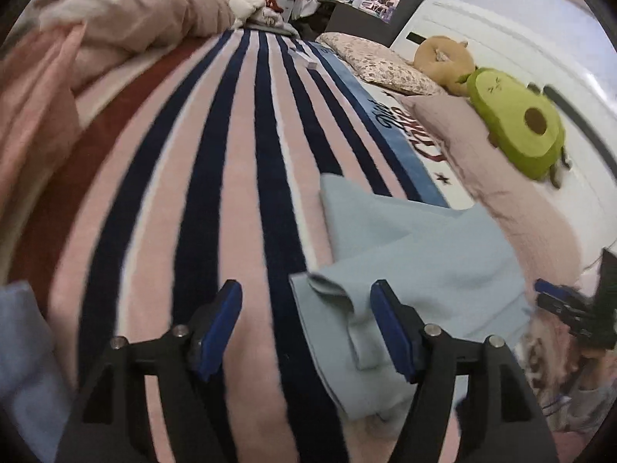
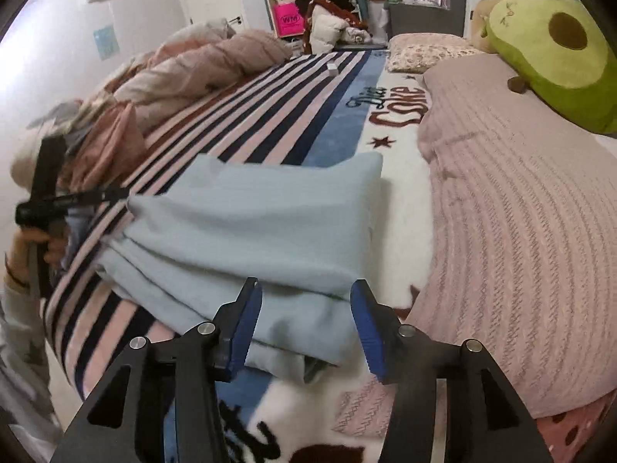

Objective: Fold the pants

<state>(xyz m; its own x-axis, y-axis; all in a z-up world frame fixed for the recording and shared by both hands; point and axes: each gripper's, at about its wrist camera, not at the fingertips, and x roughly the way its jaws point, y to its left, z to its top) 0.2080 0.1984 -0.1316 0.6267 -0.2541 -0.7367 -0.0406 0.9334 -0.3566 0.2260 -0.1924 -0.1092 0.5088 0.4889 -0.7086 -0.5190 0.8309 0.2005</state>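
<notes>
My left gripper (image 1: 306,330) has its fingers spread apart with nothing clamped: the pale blue pants (image 1: 408,266) lie on the bed from about one o'clock of it, their near edge running under my right-hand finger (image 1: 391,332), while the left-hand one hangs over bare blanket. My right gripper (image 2: 306,332) is open too, its fingers (image 2: 245,332) standing either side of the near end of the pants (image 2: 262,227), which reach away toward eleven o'clock; I cannot quite tell whether the pads brush the cloth.

The pants are a soft, matte, fleece-like fabric, folded into a thick oblong stack with rounded creases and a small loop or flap near the hem. Beneath them is a plush striped blanket (image 1: 239,162) in pink, white and navy, with a blue band and lettering. At three o'clock is a pink ribbed knit throw (image 2: 520,208), and beyond it an avocado plush (image 2: 555,50).

The left view alone shows the hem flap close up. The right view alone shows the whole folded stack, a crumpled pink duvet (image 2: 216,65) at ten o'clock, and my other hand (image 2: 38,241) on its gripper's handle at nine o'clock.
</notes>
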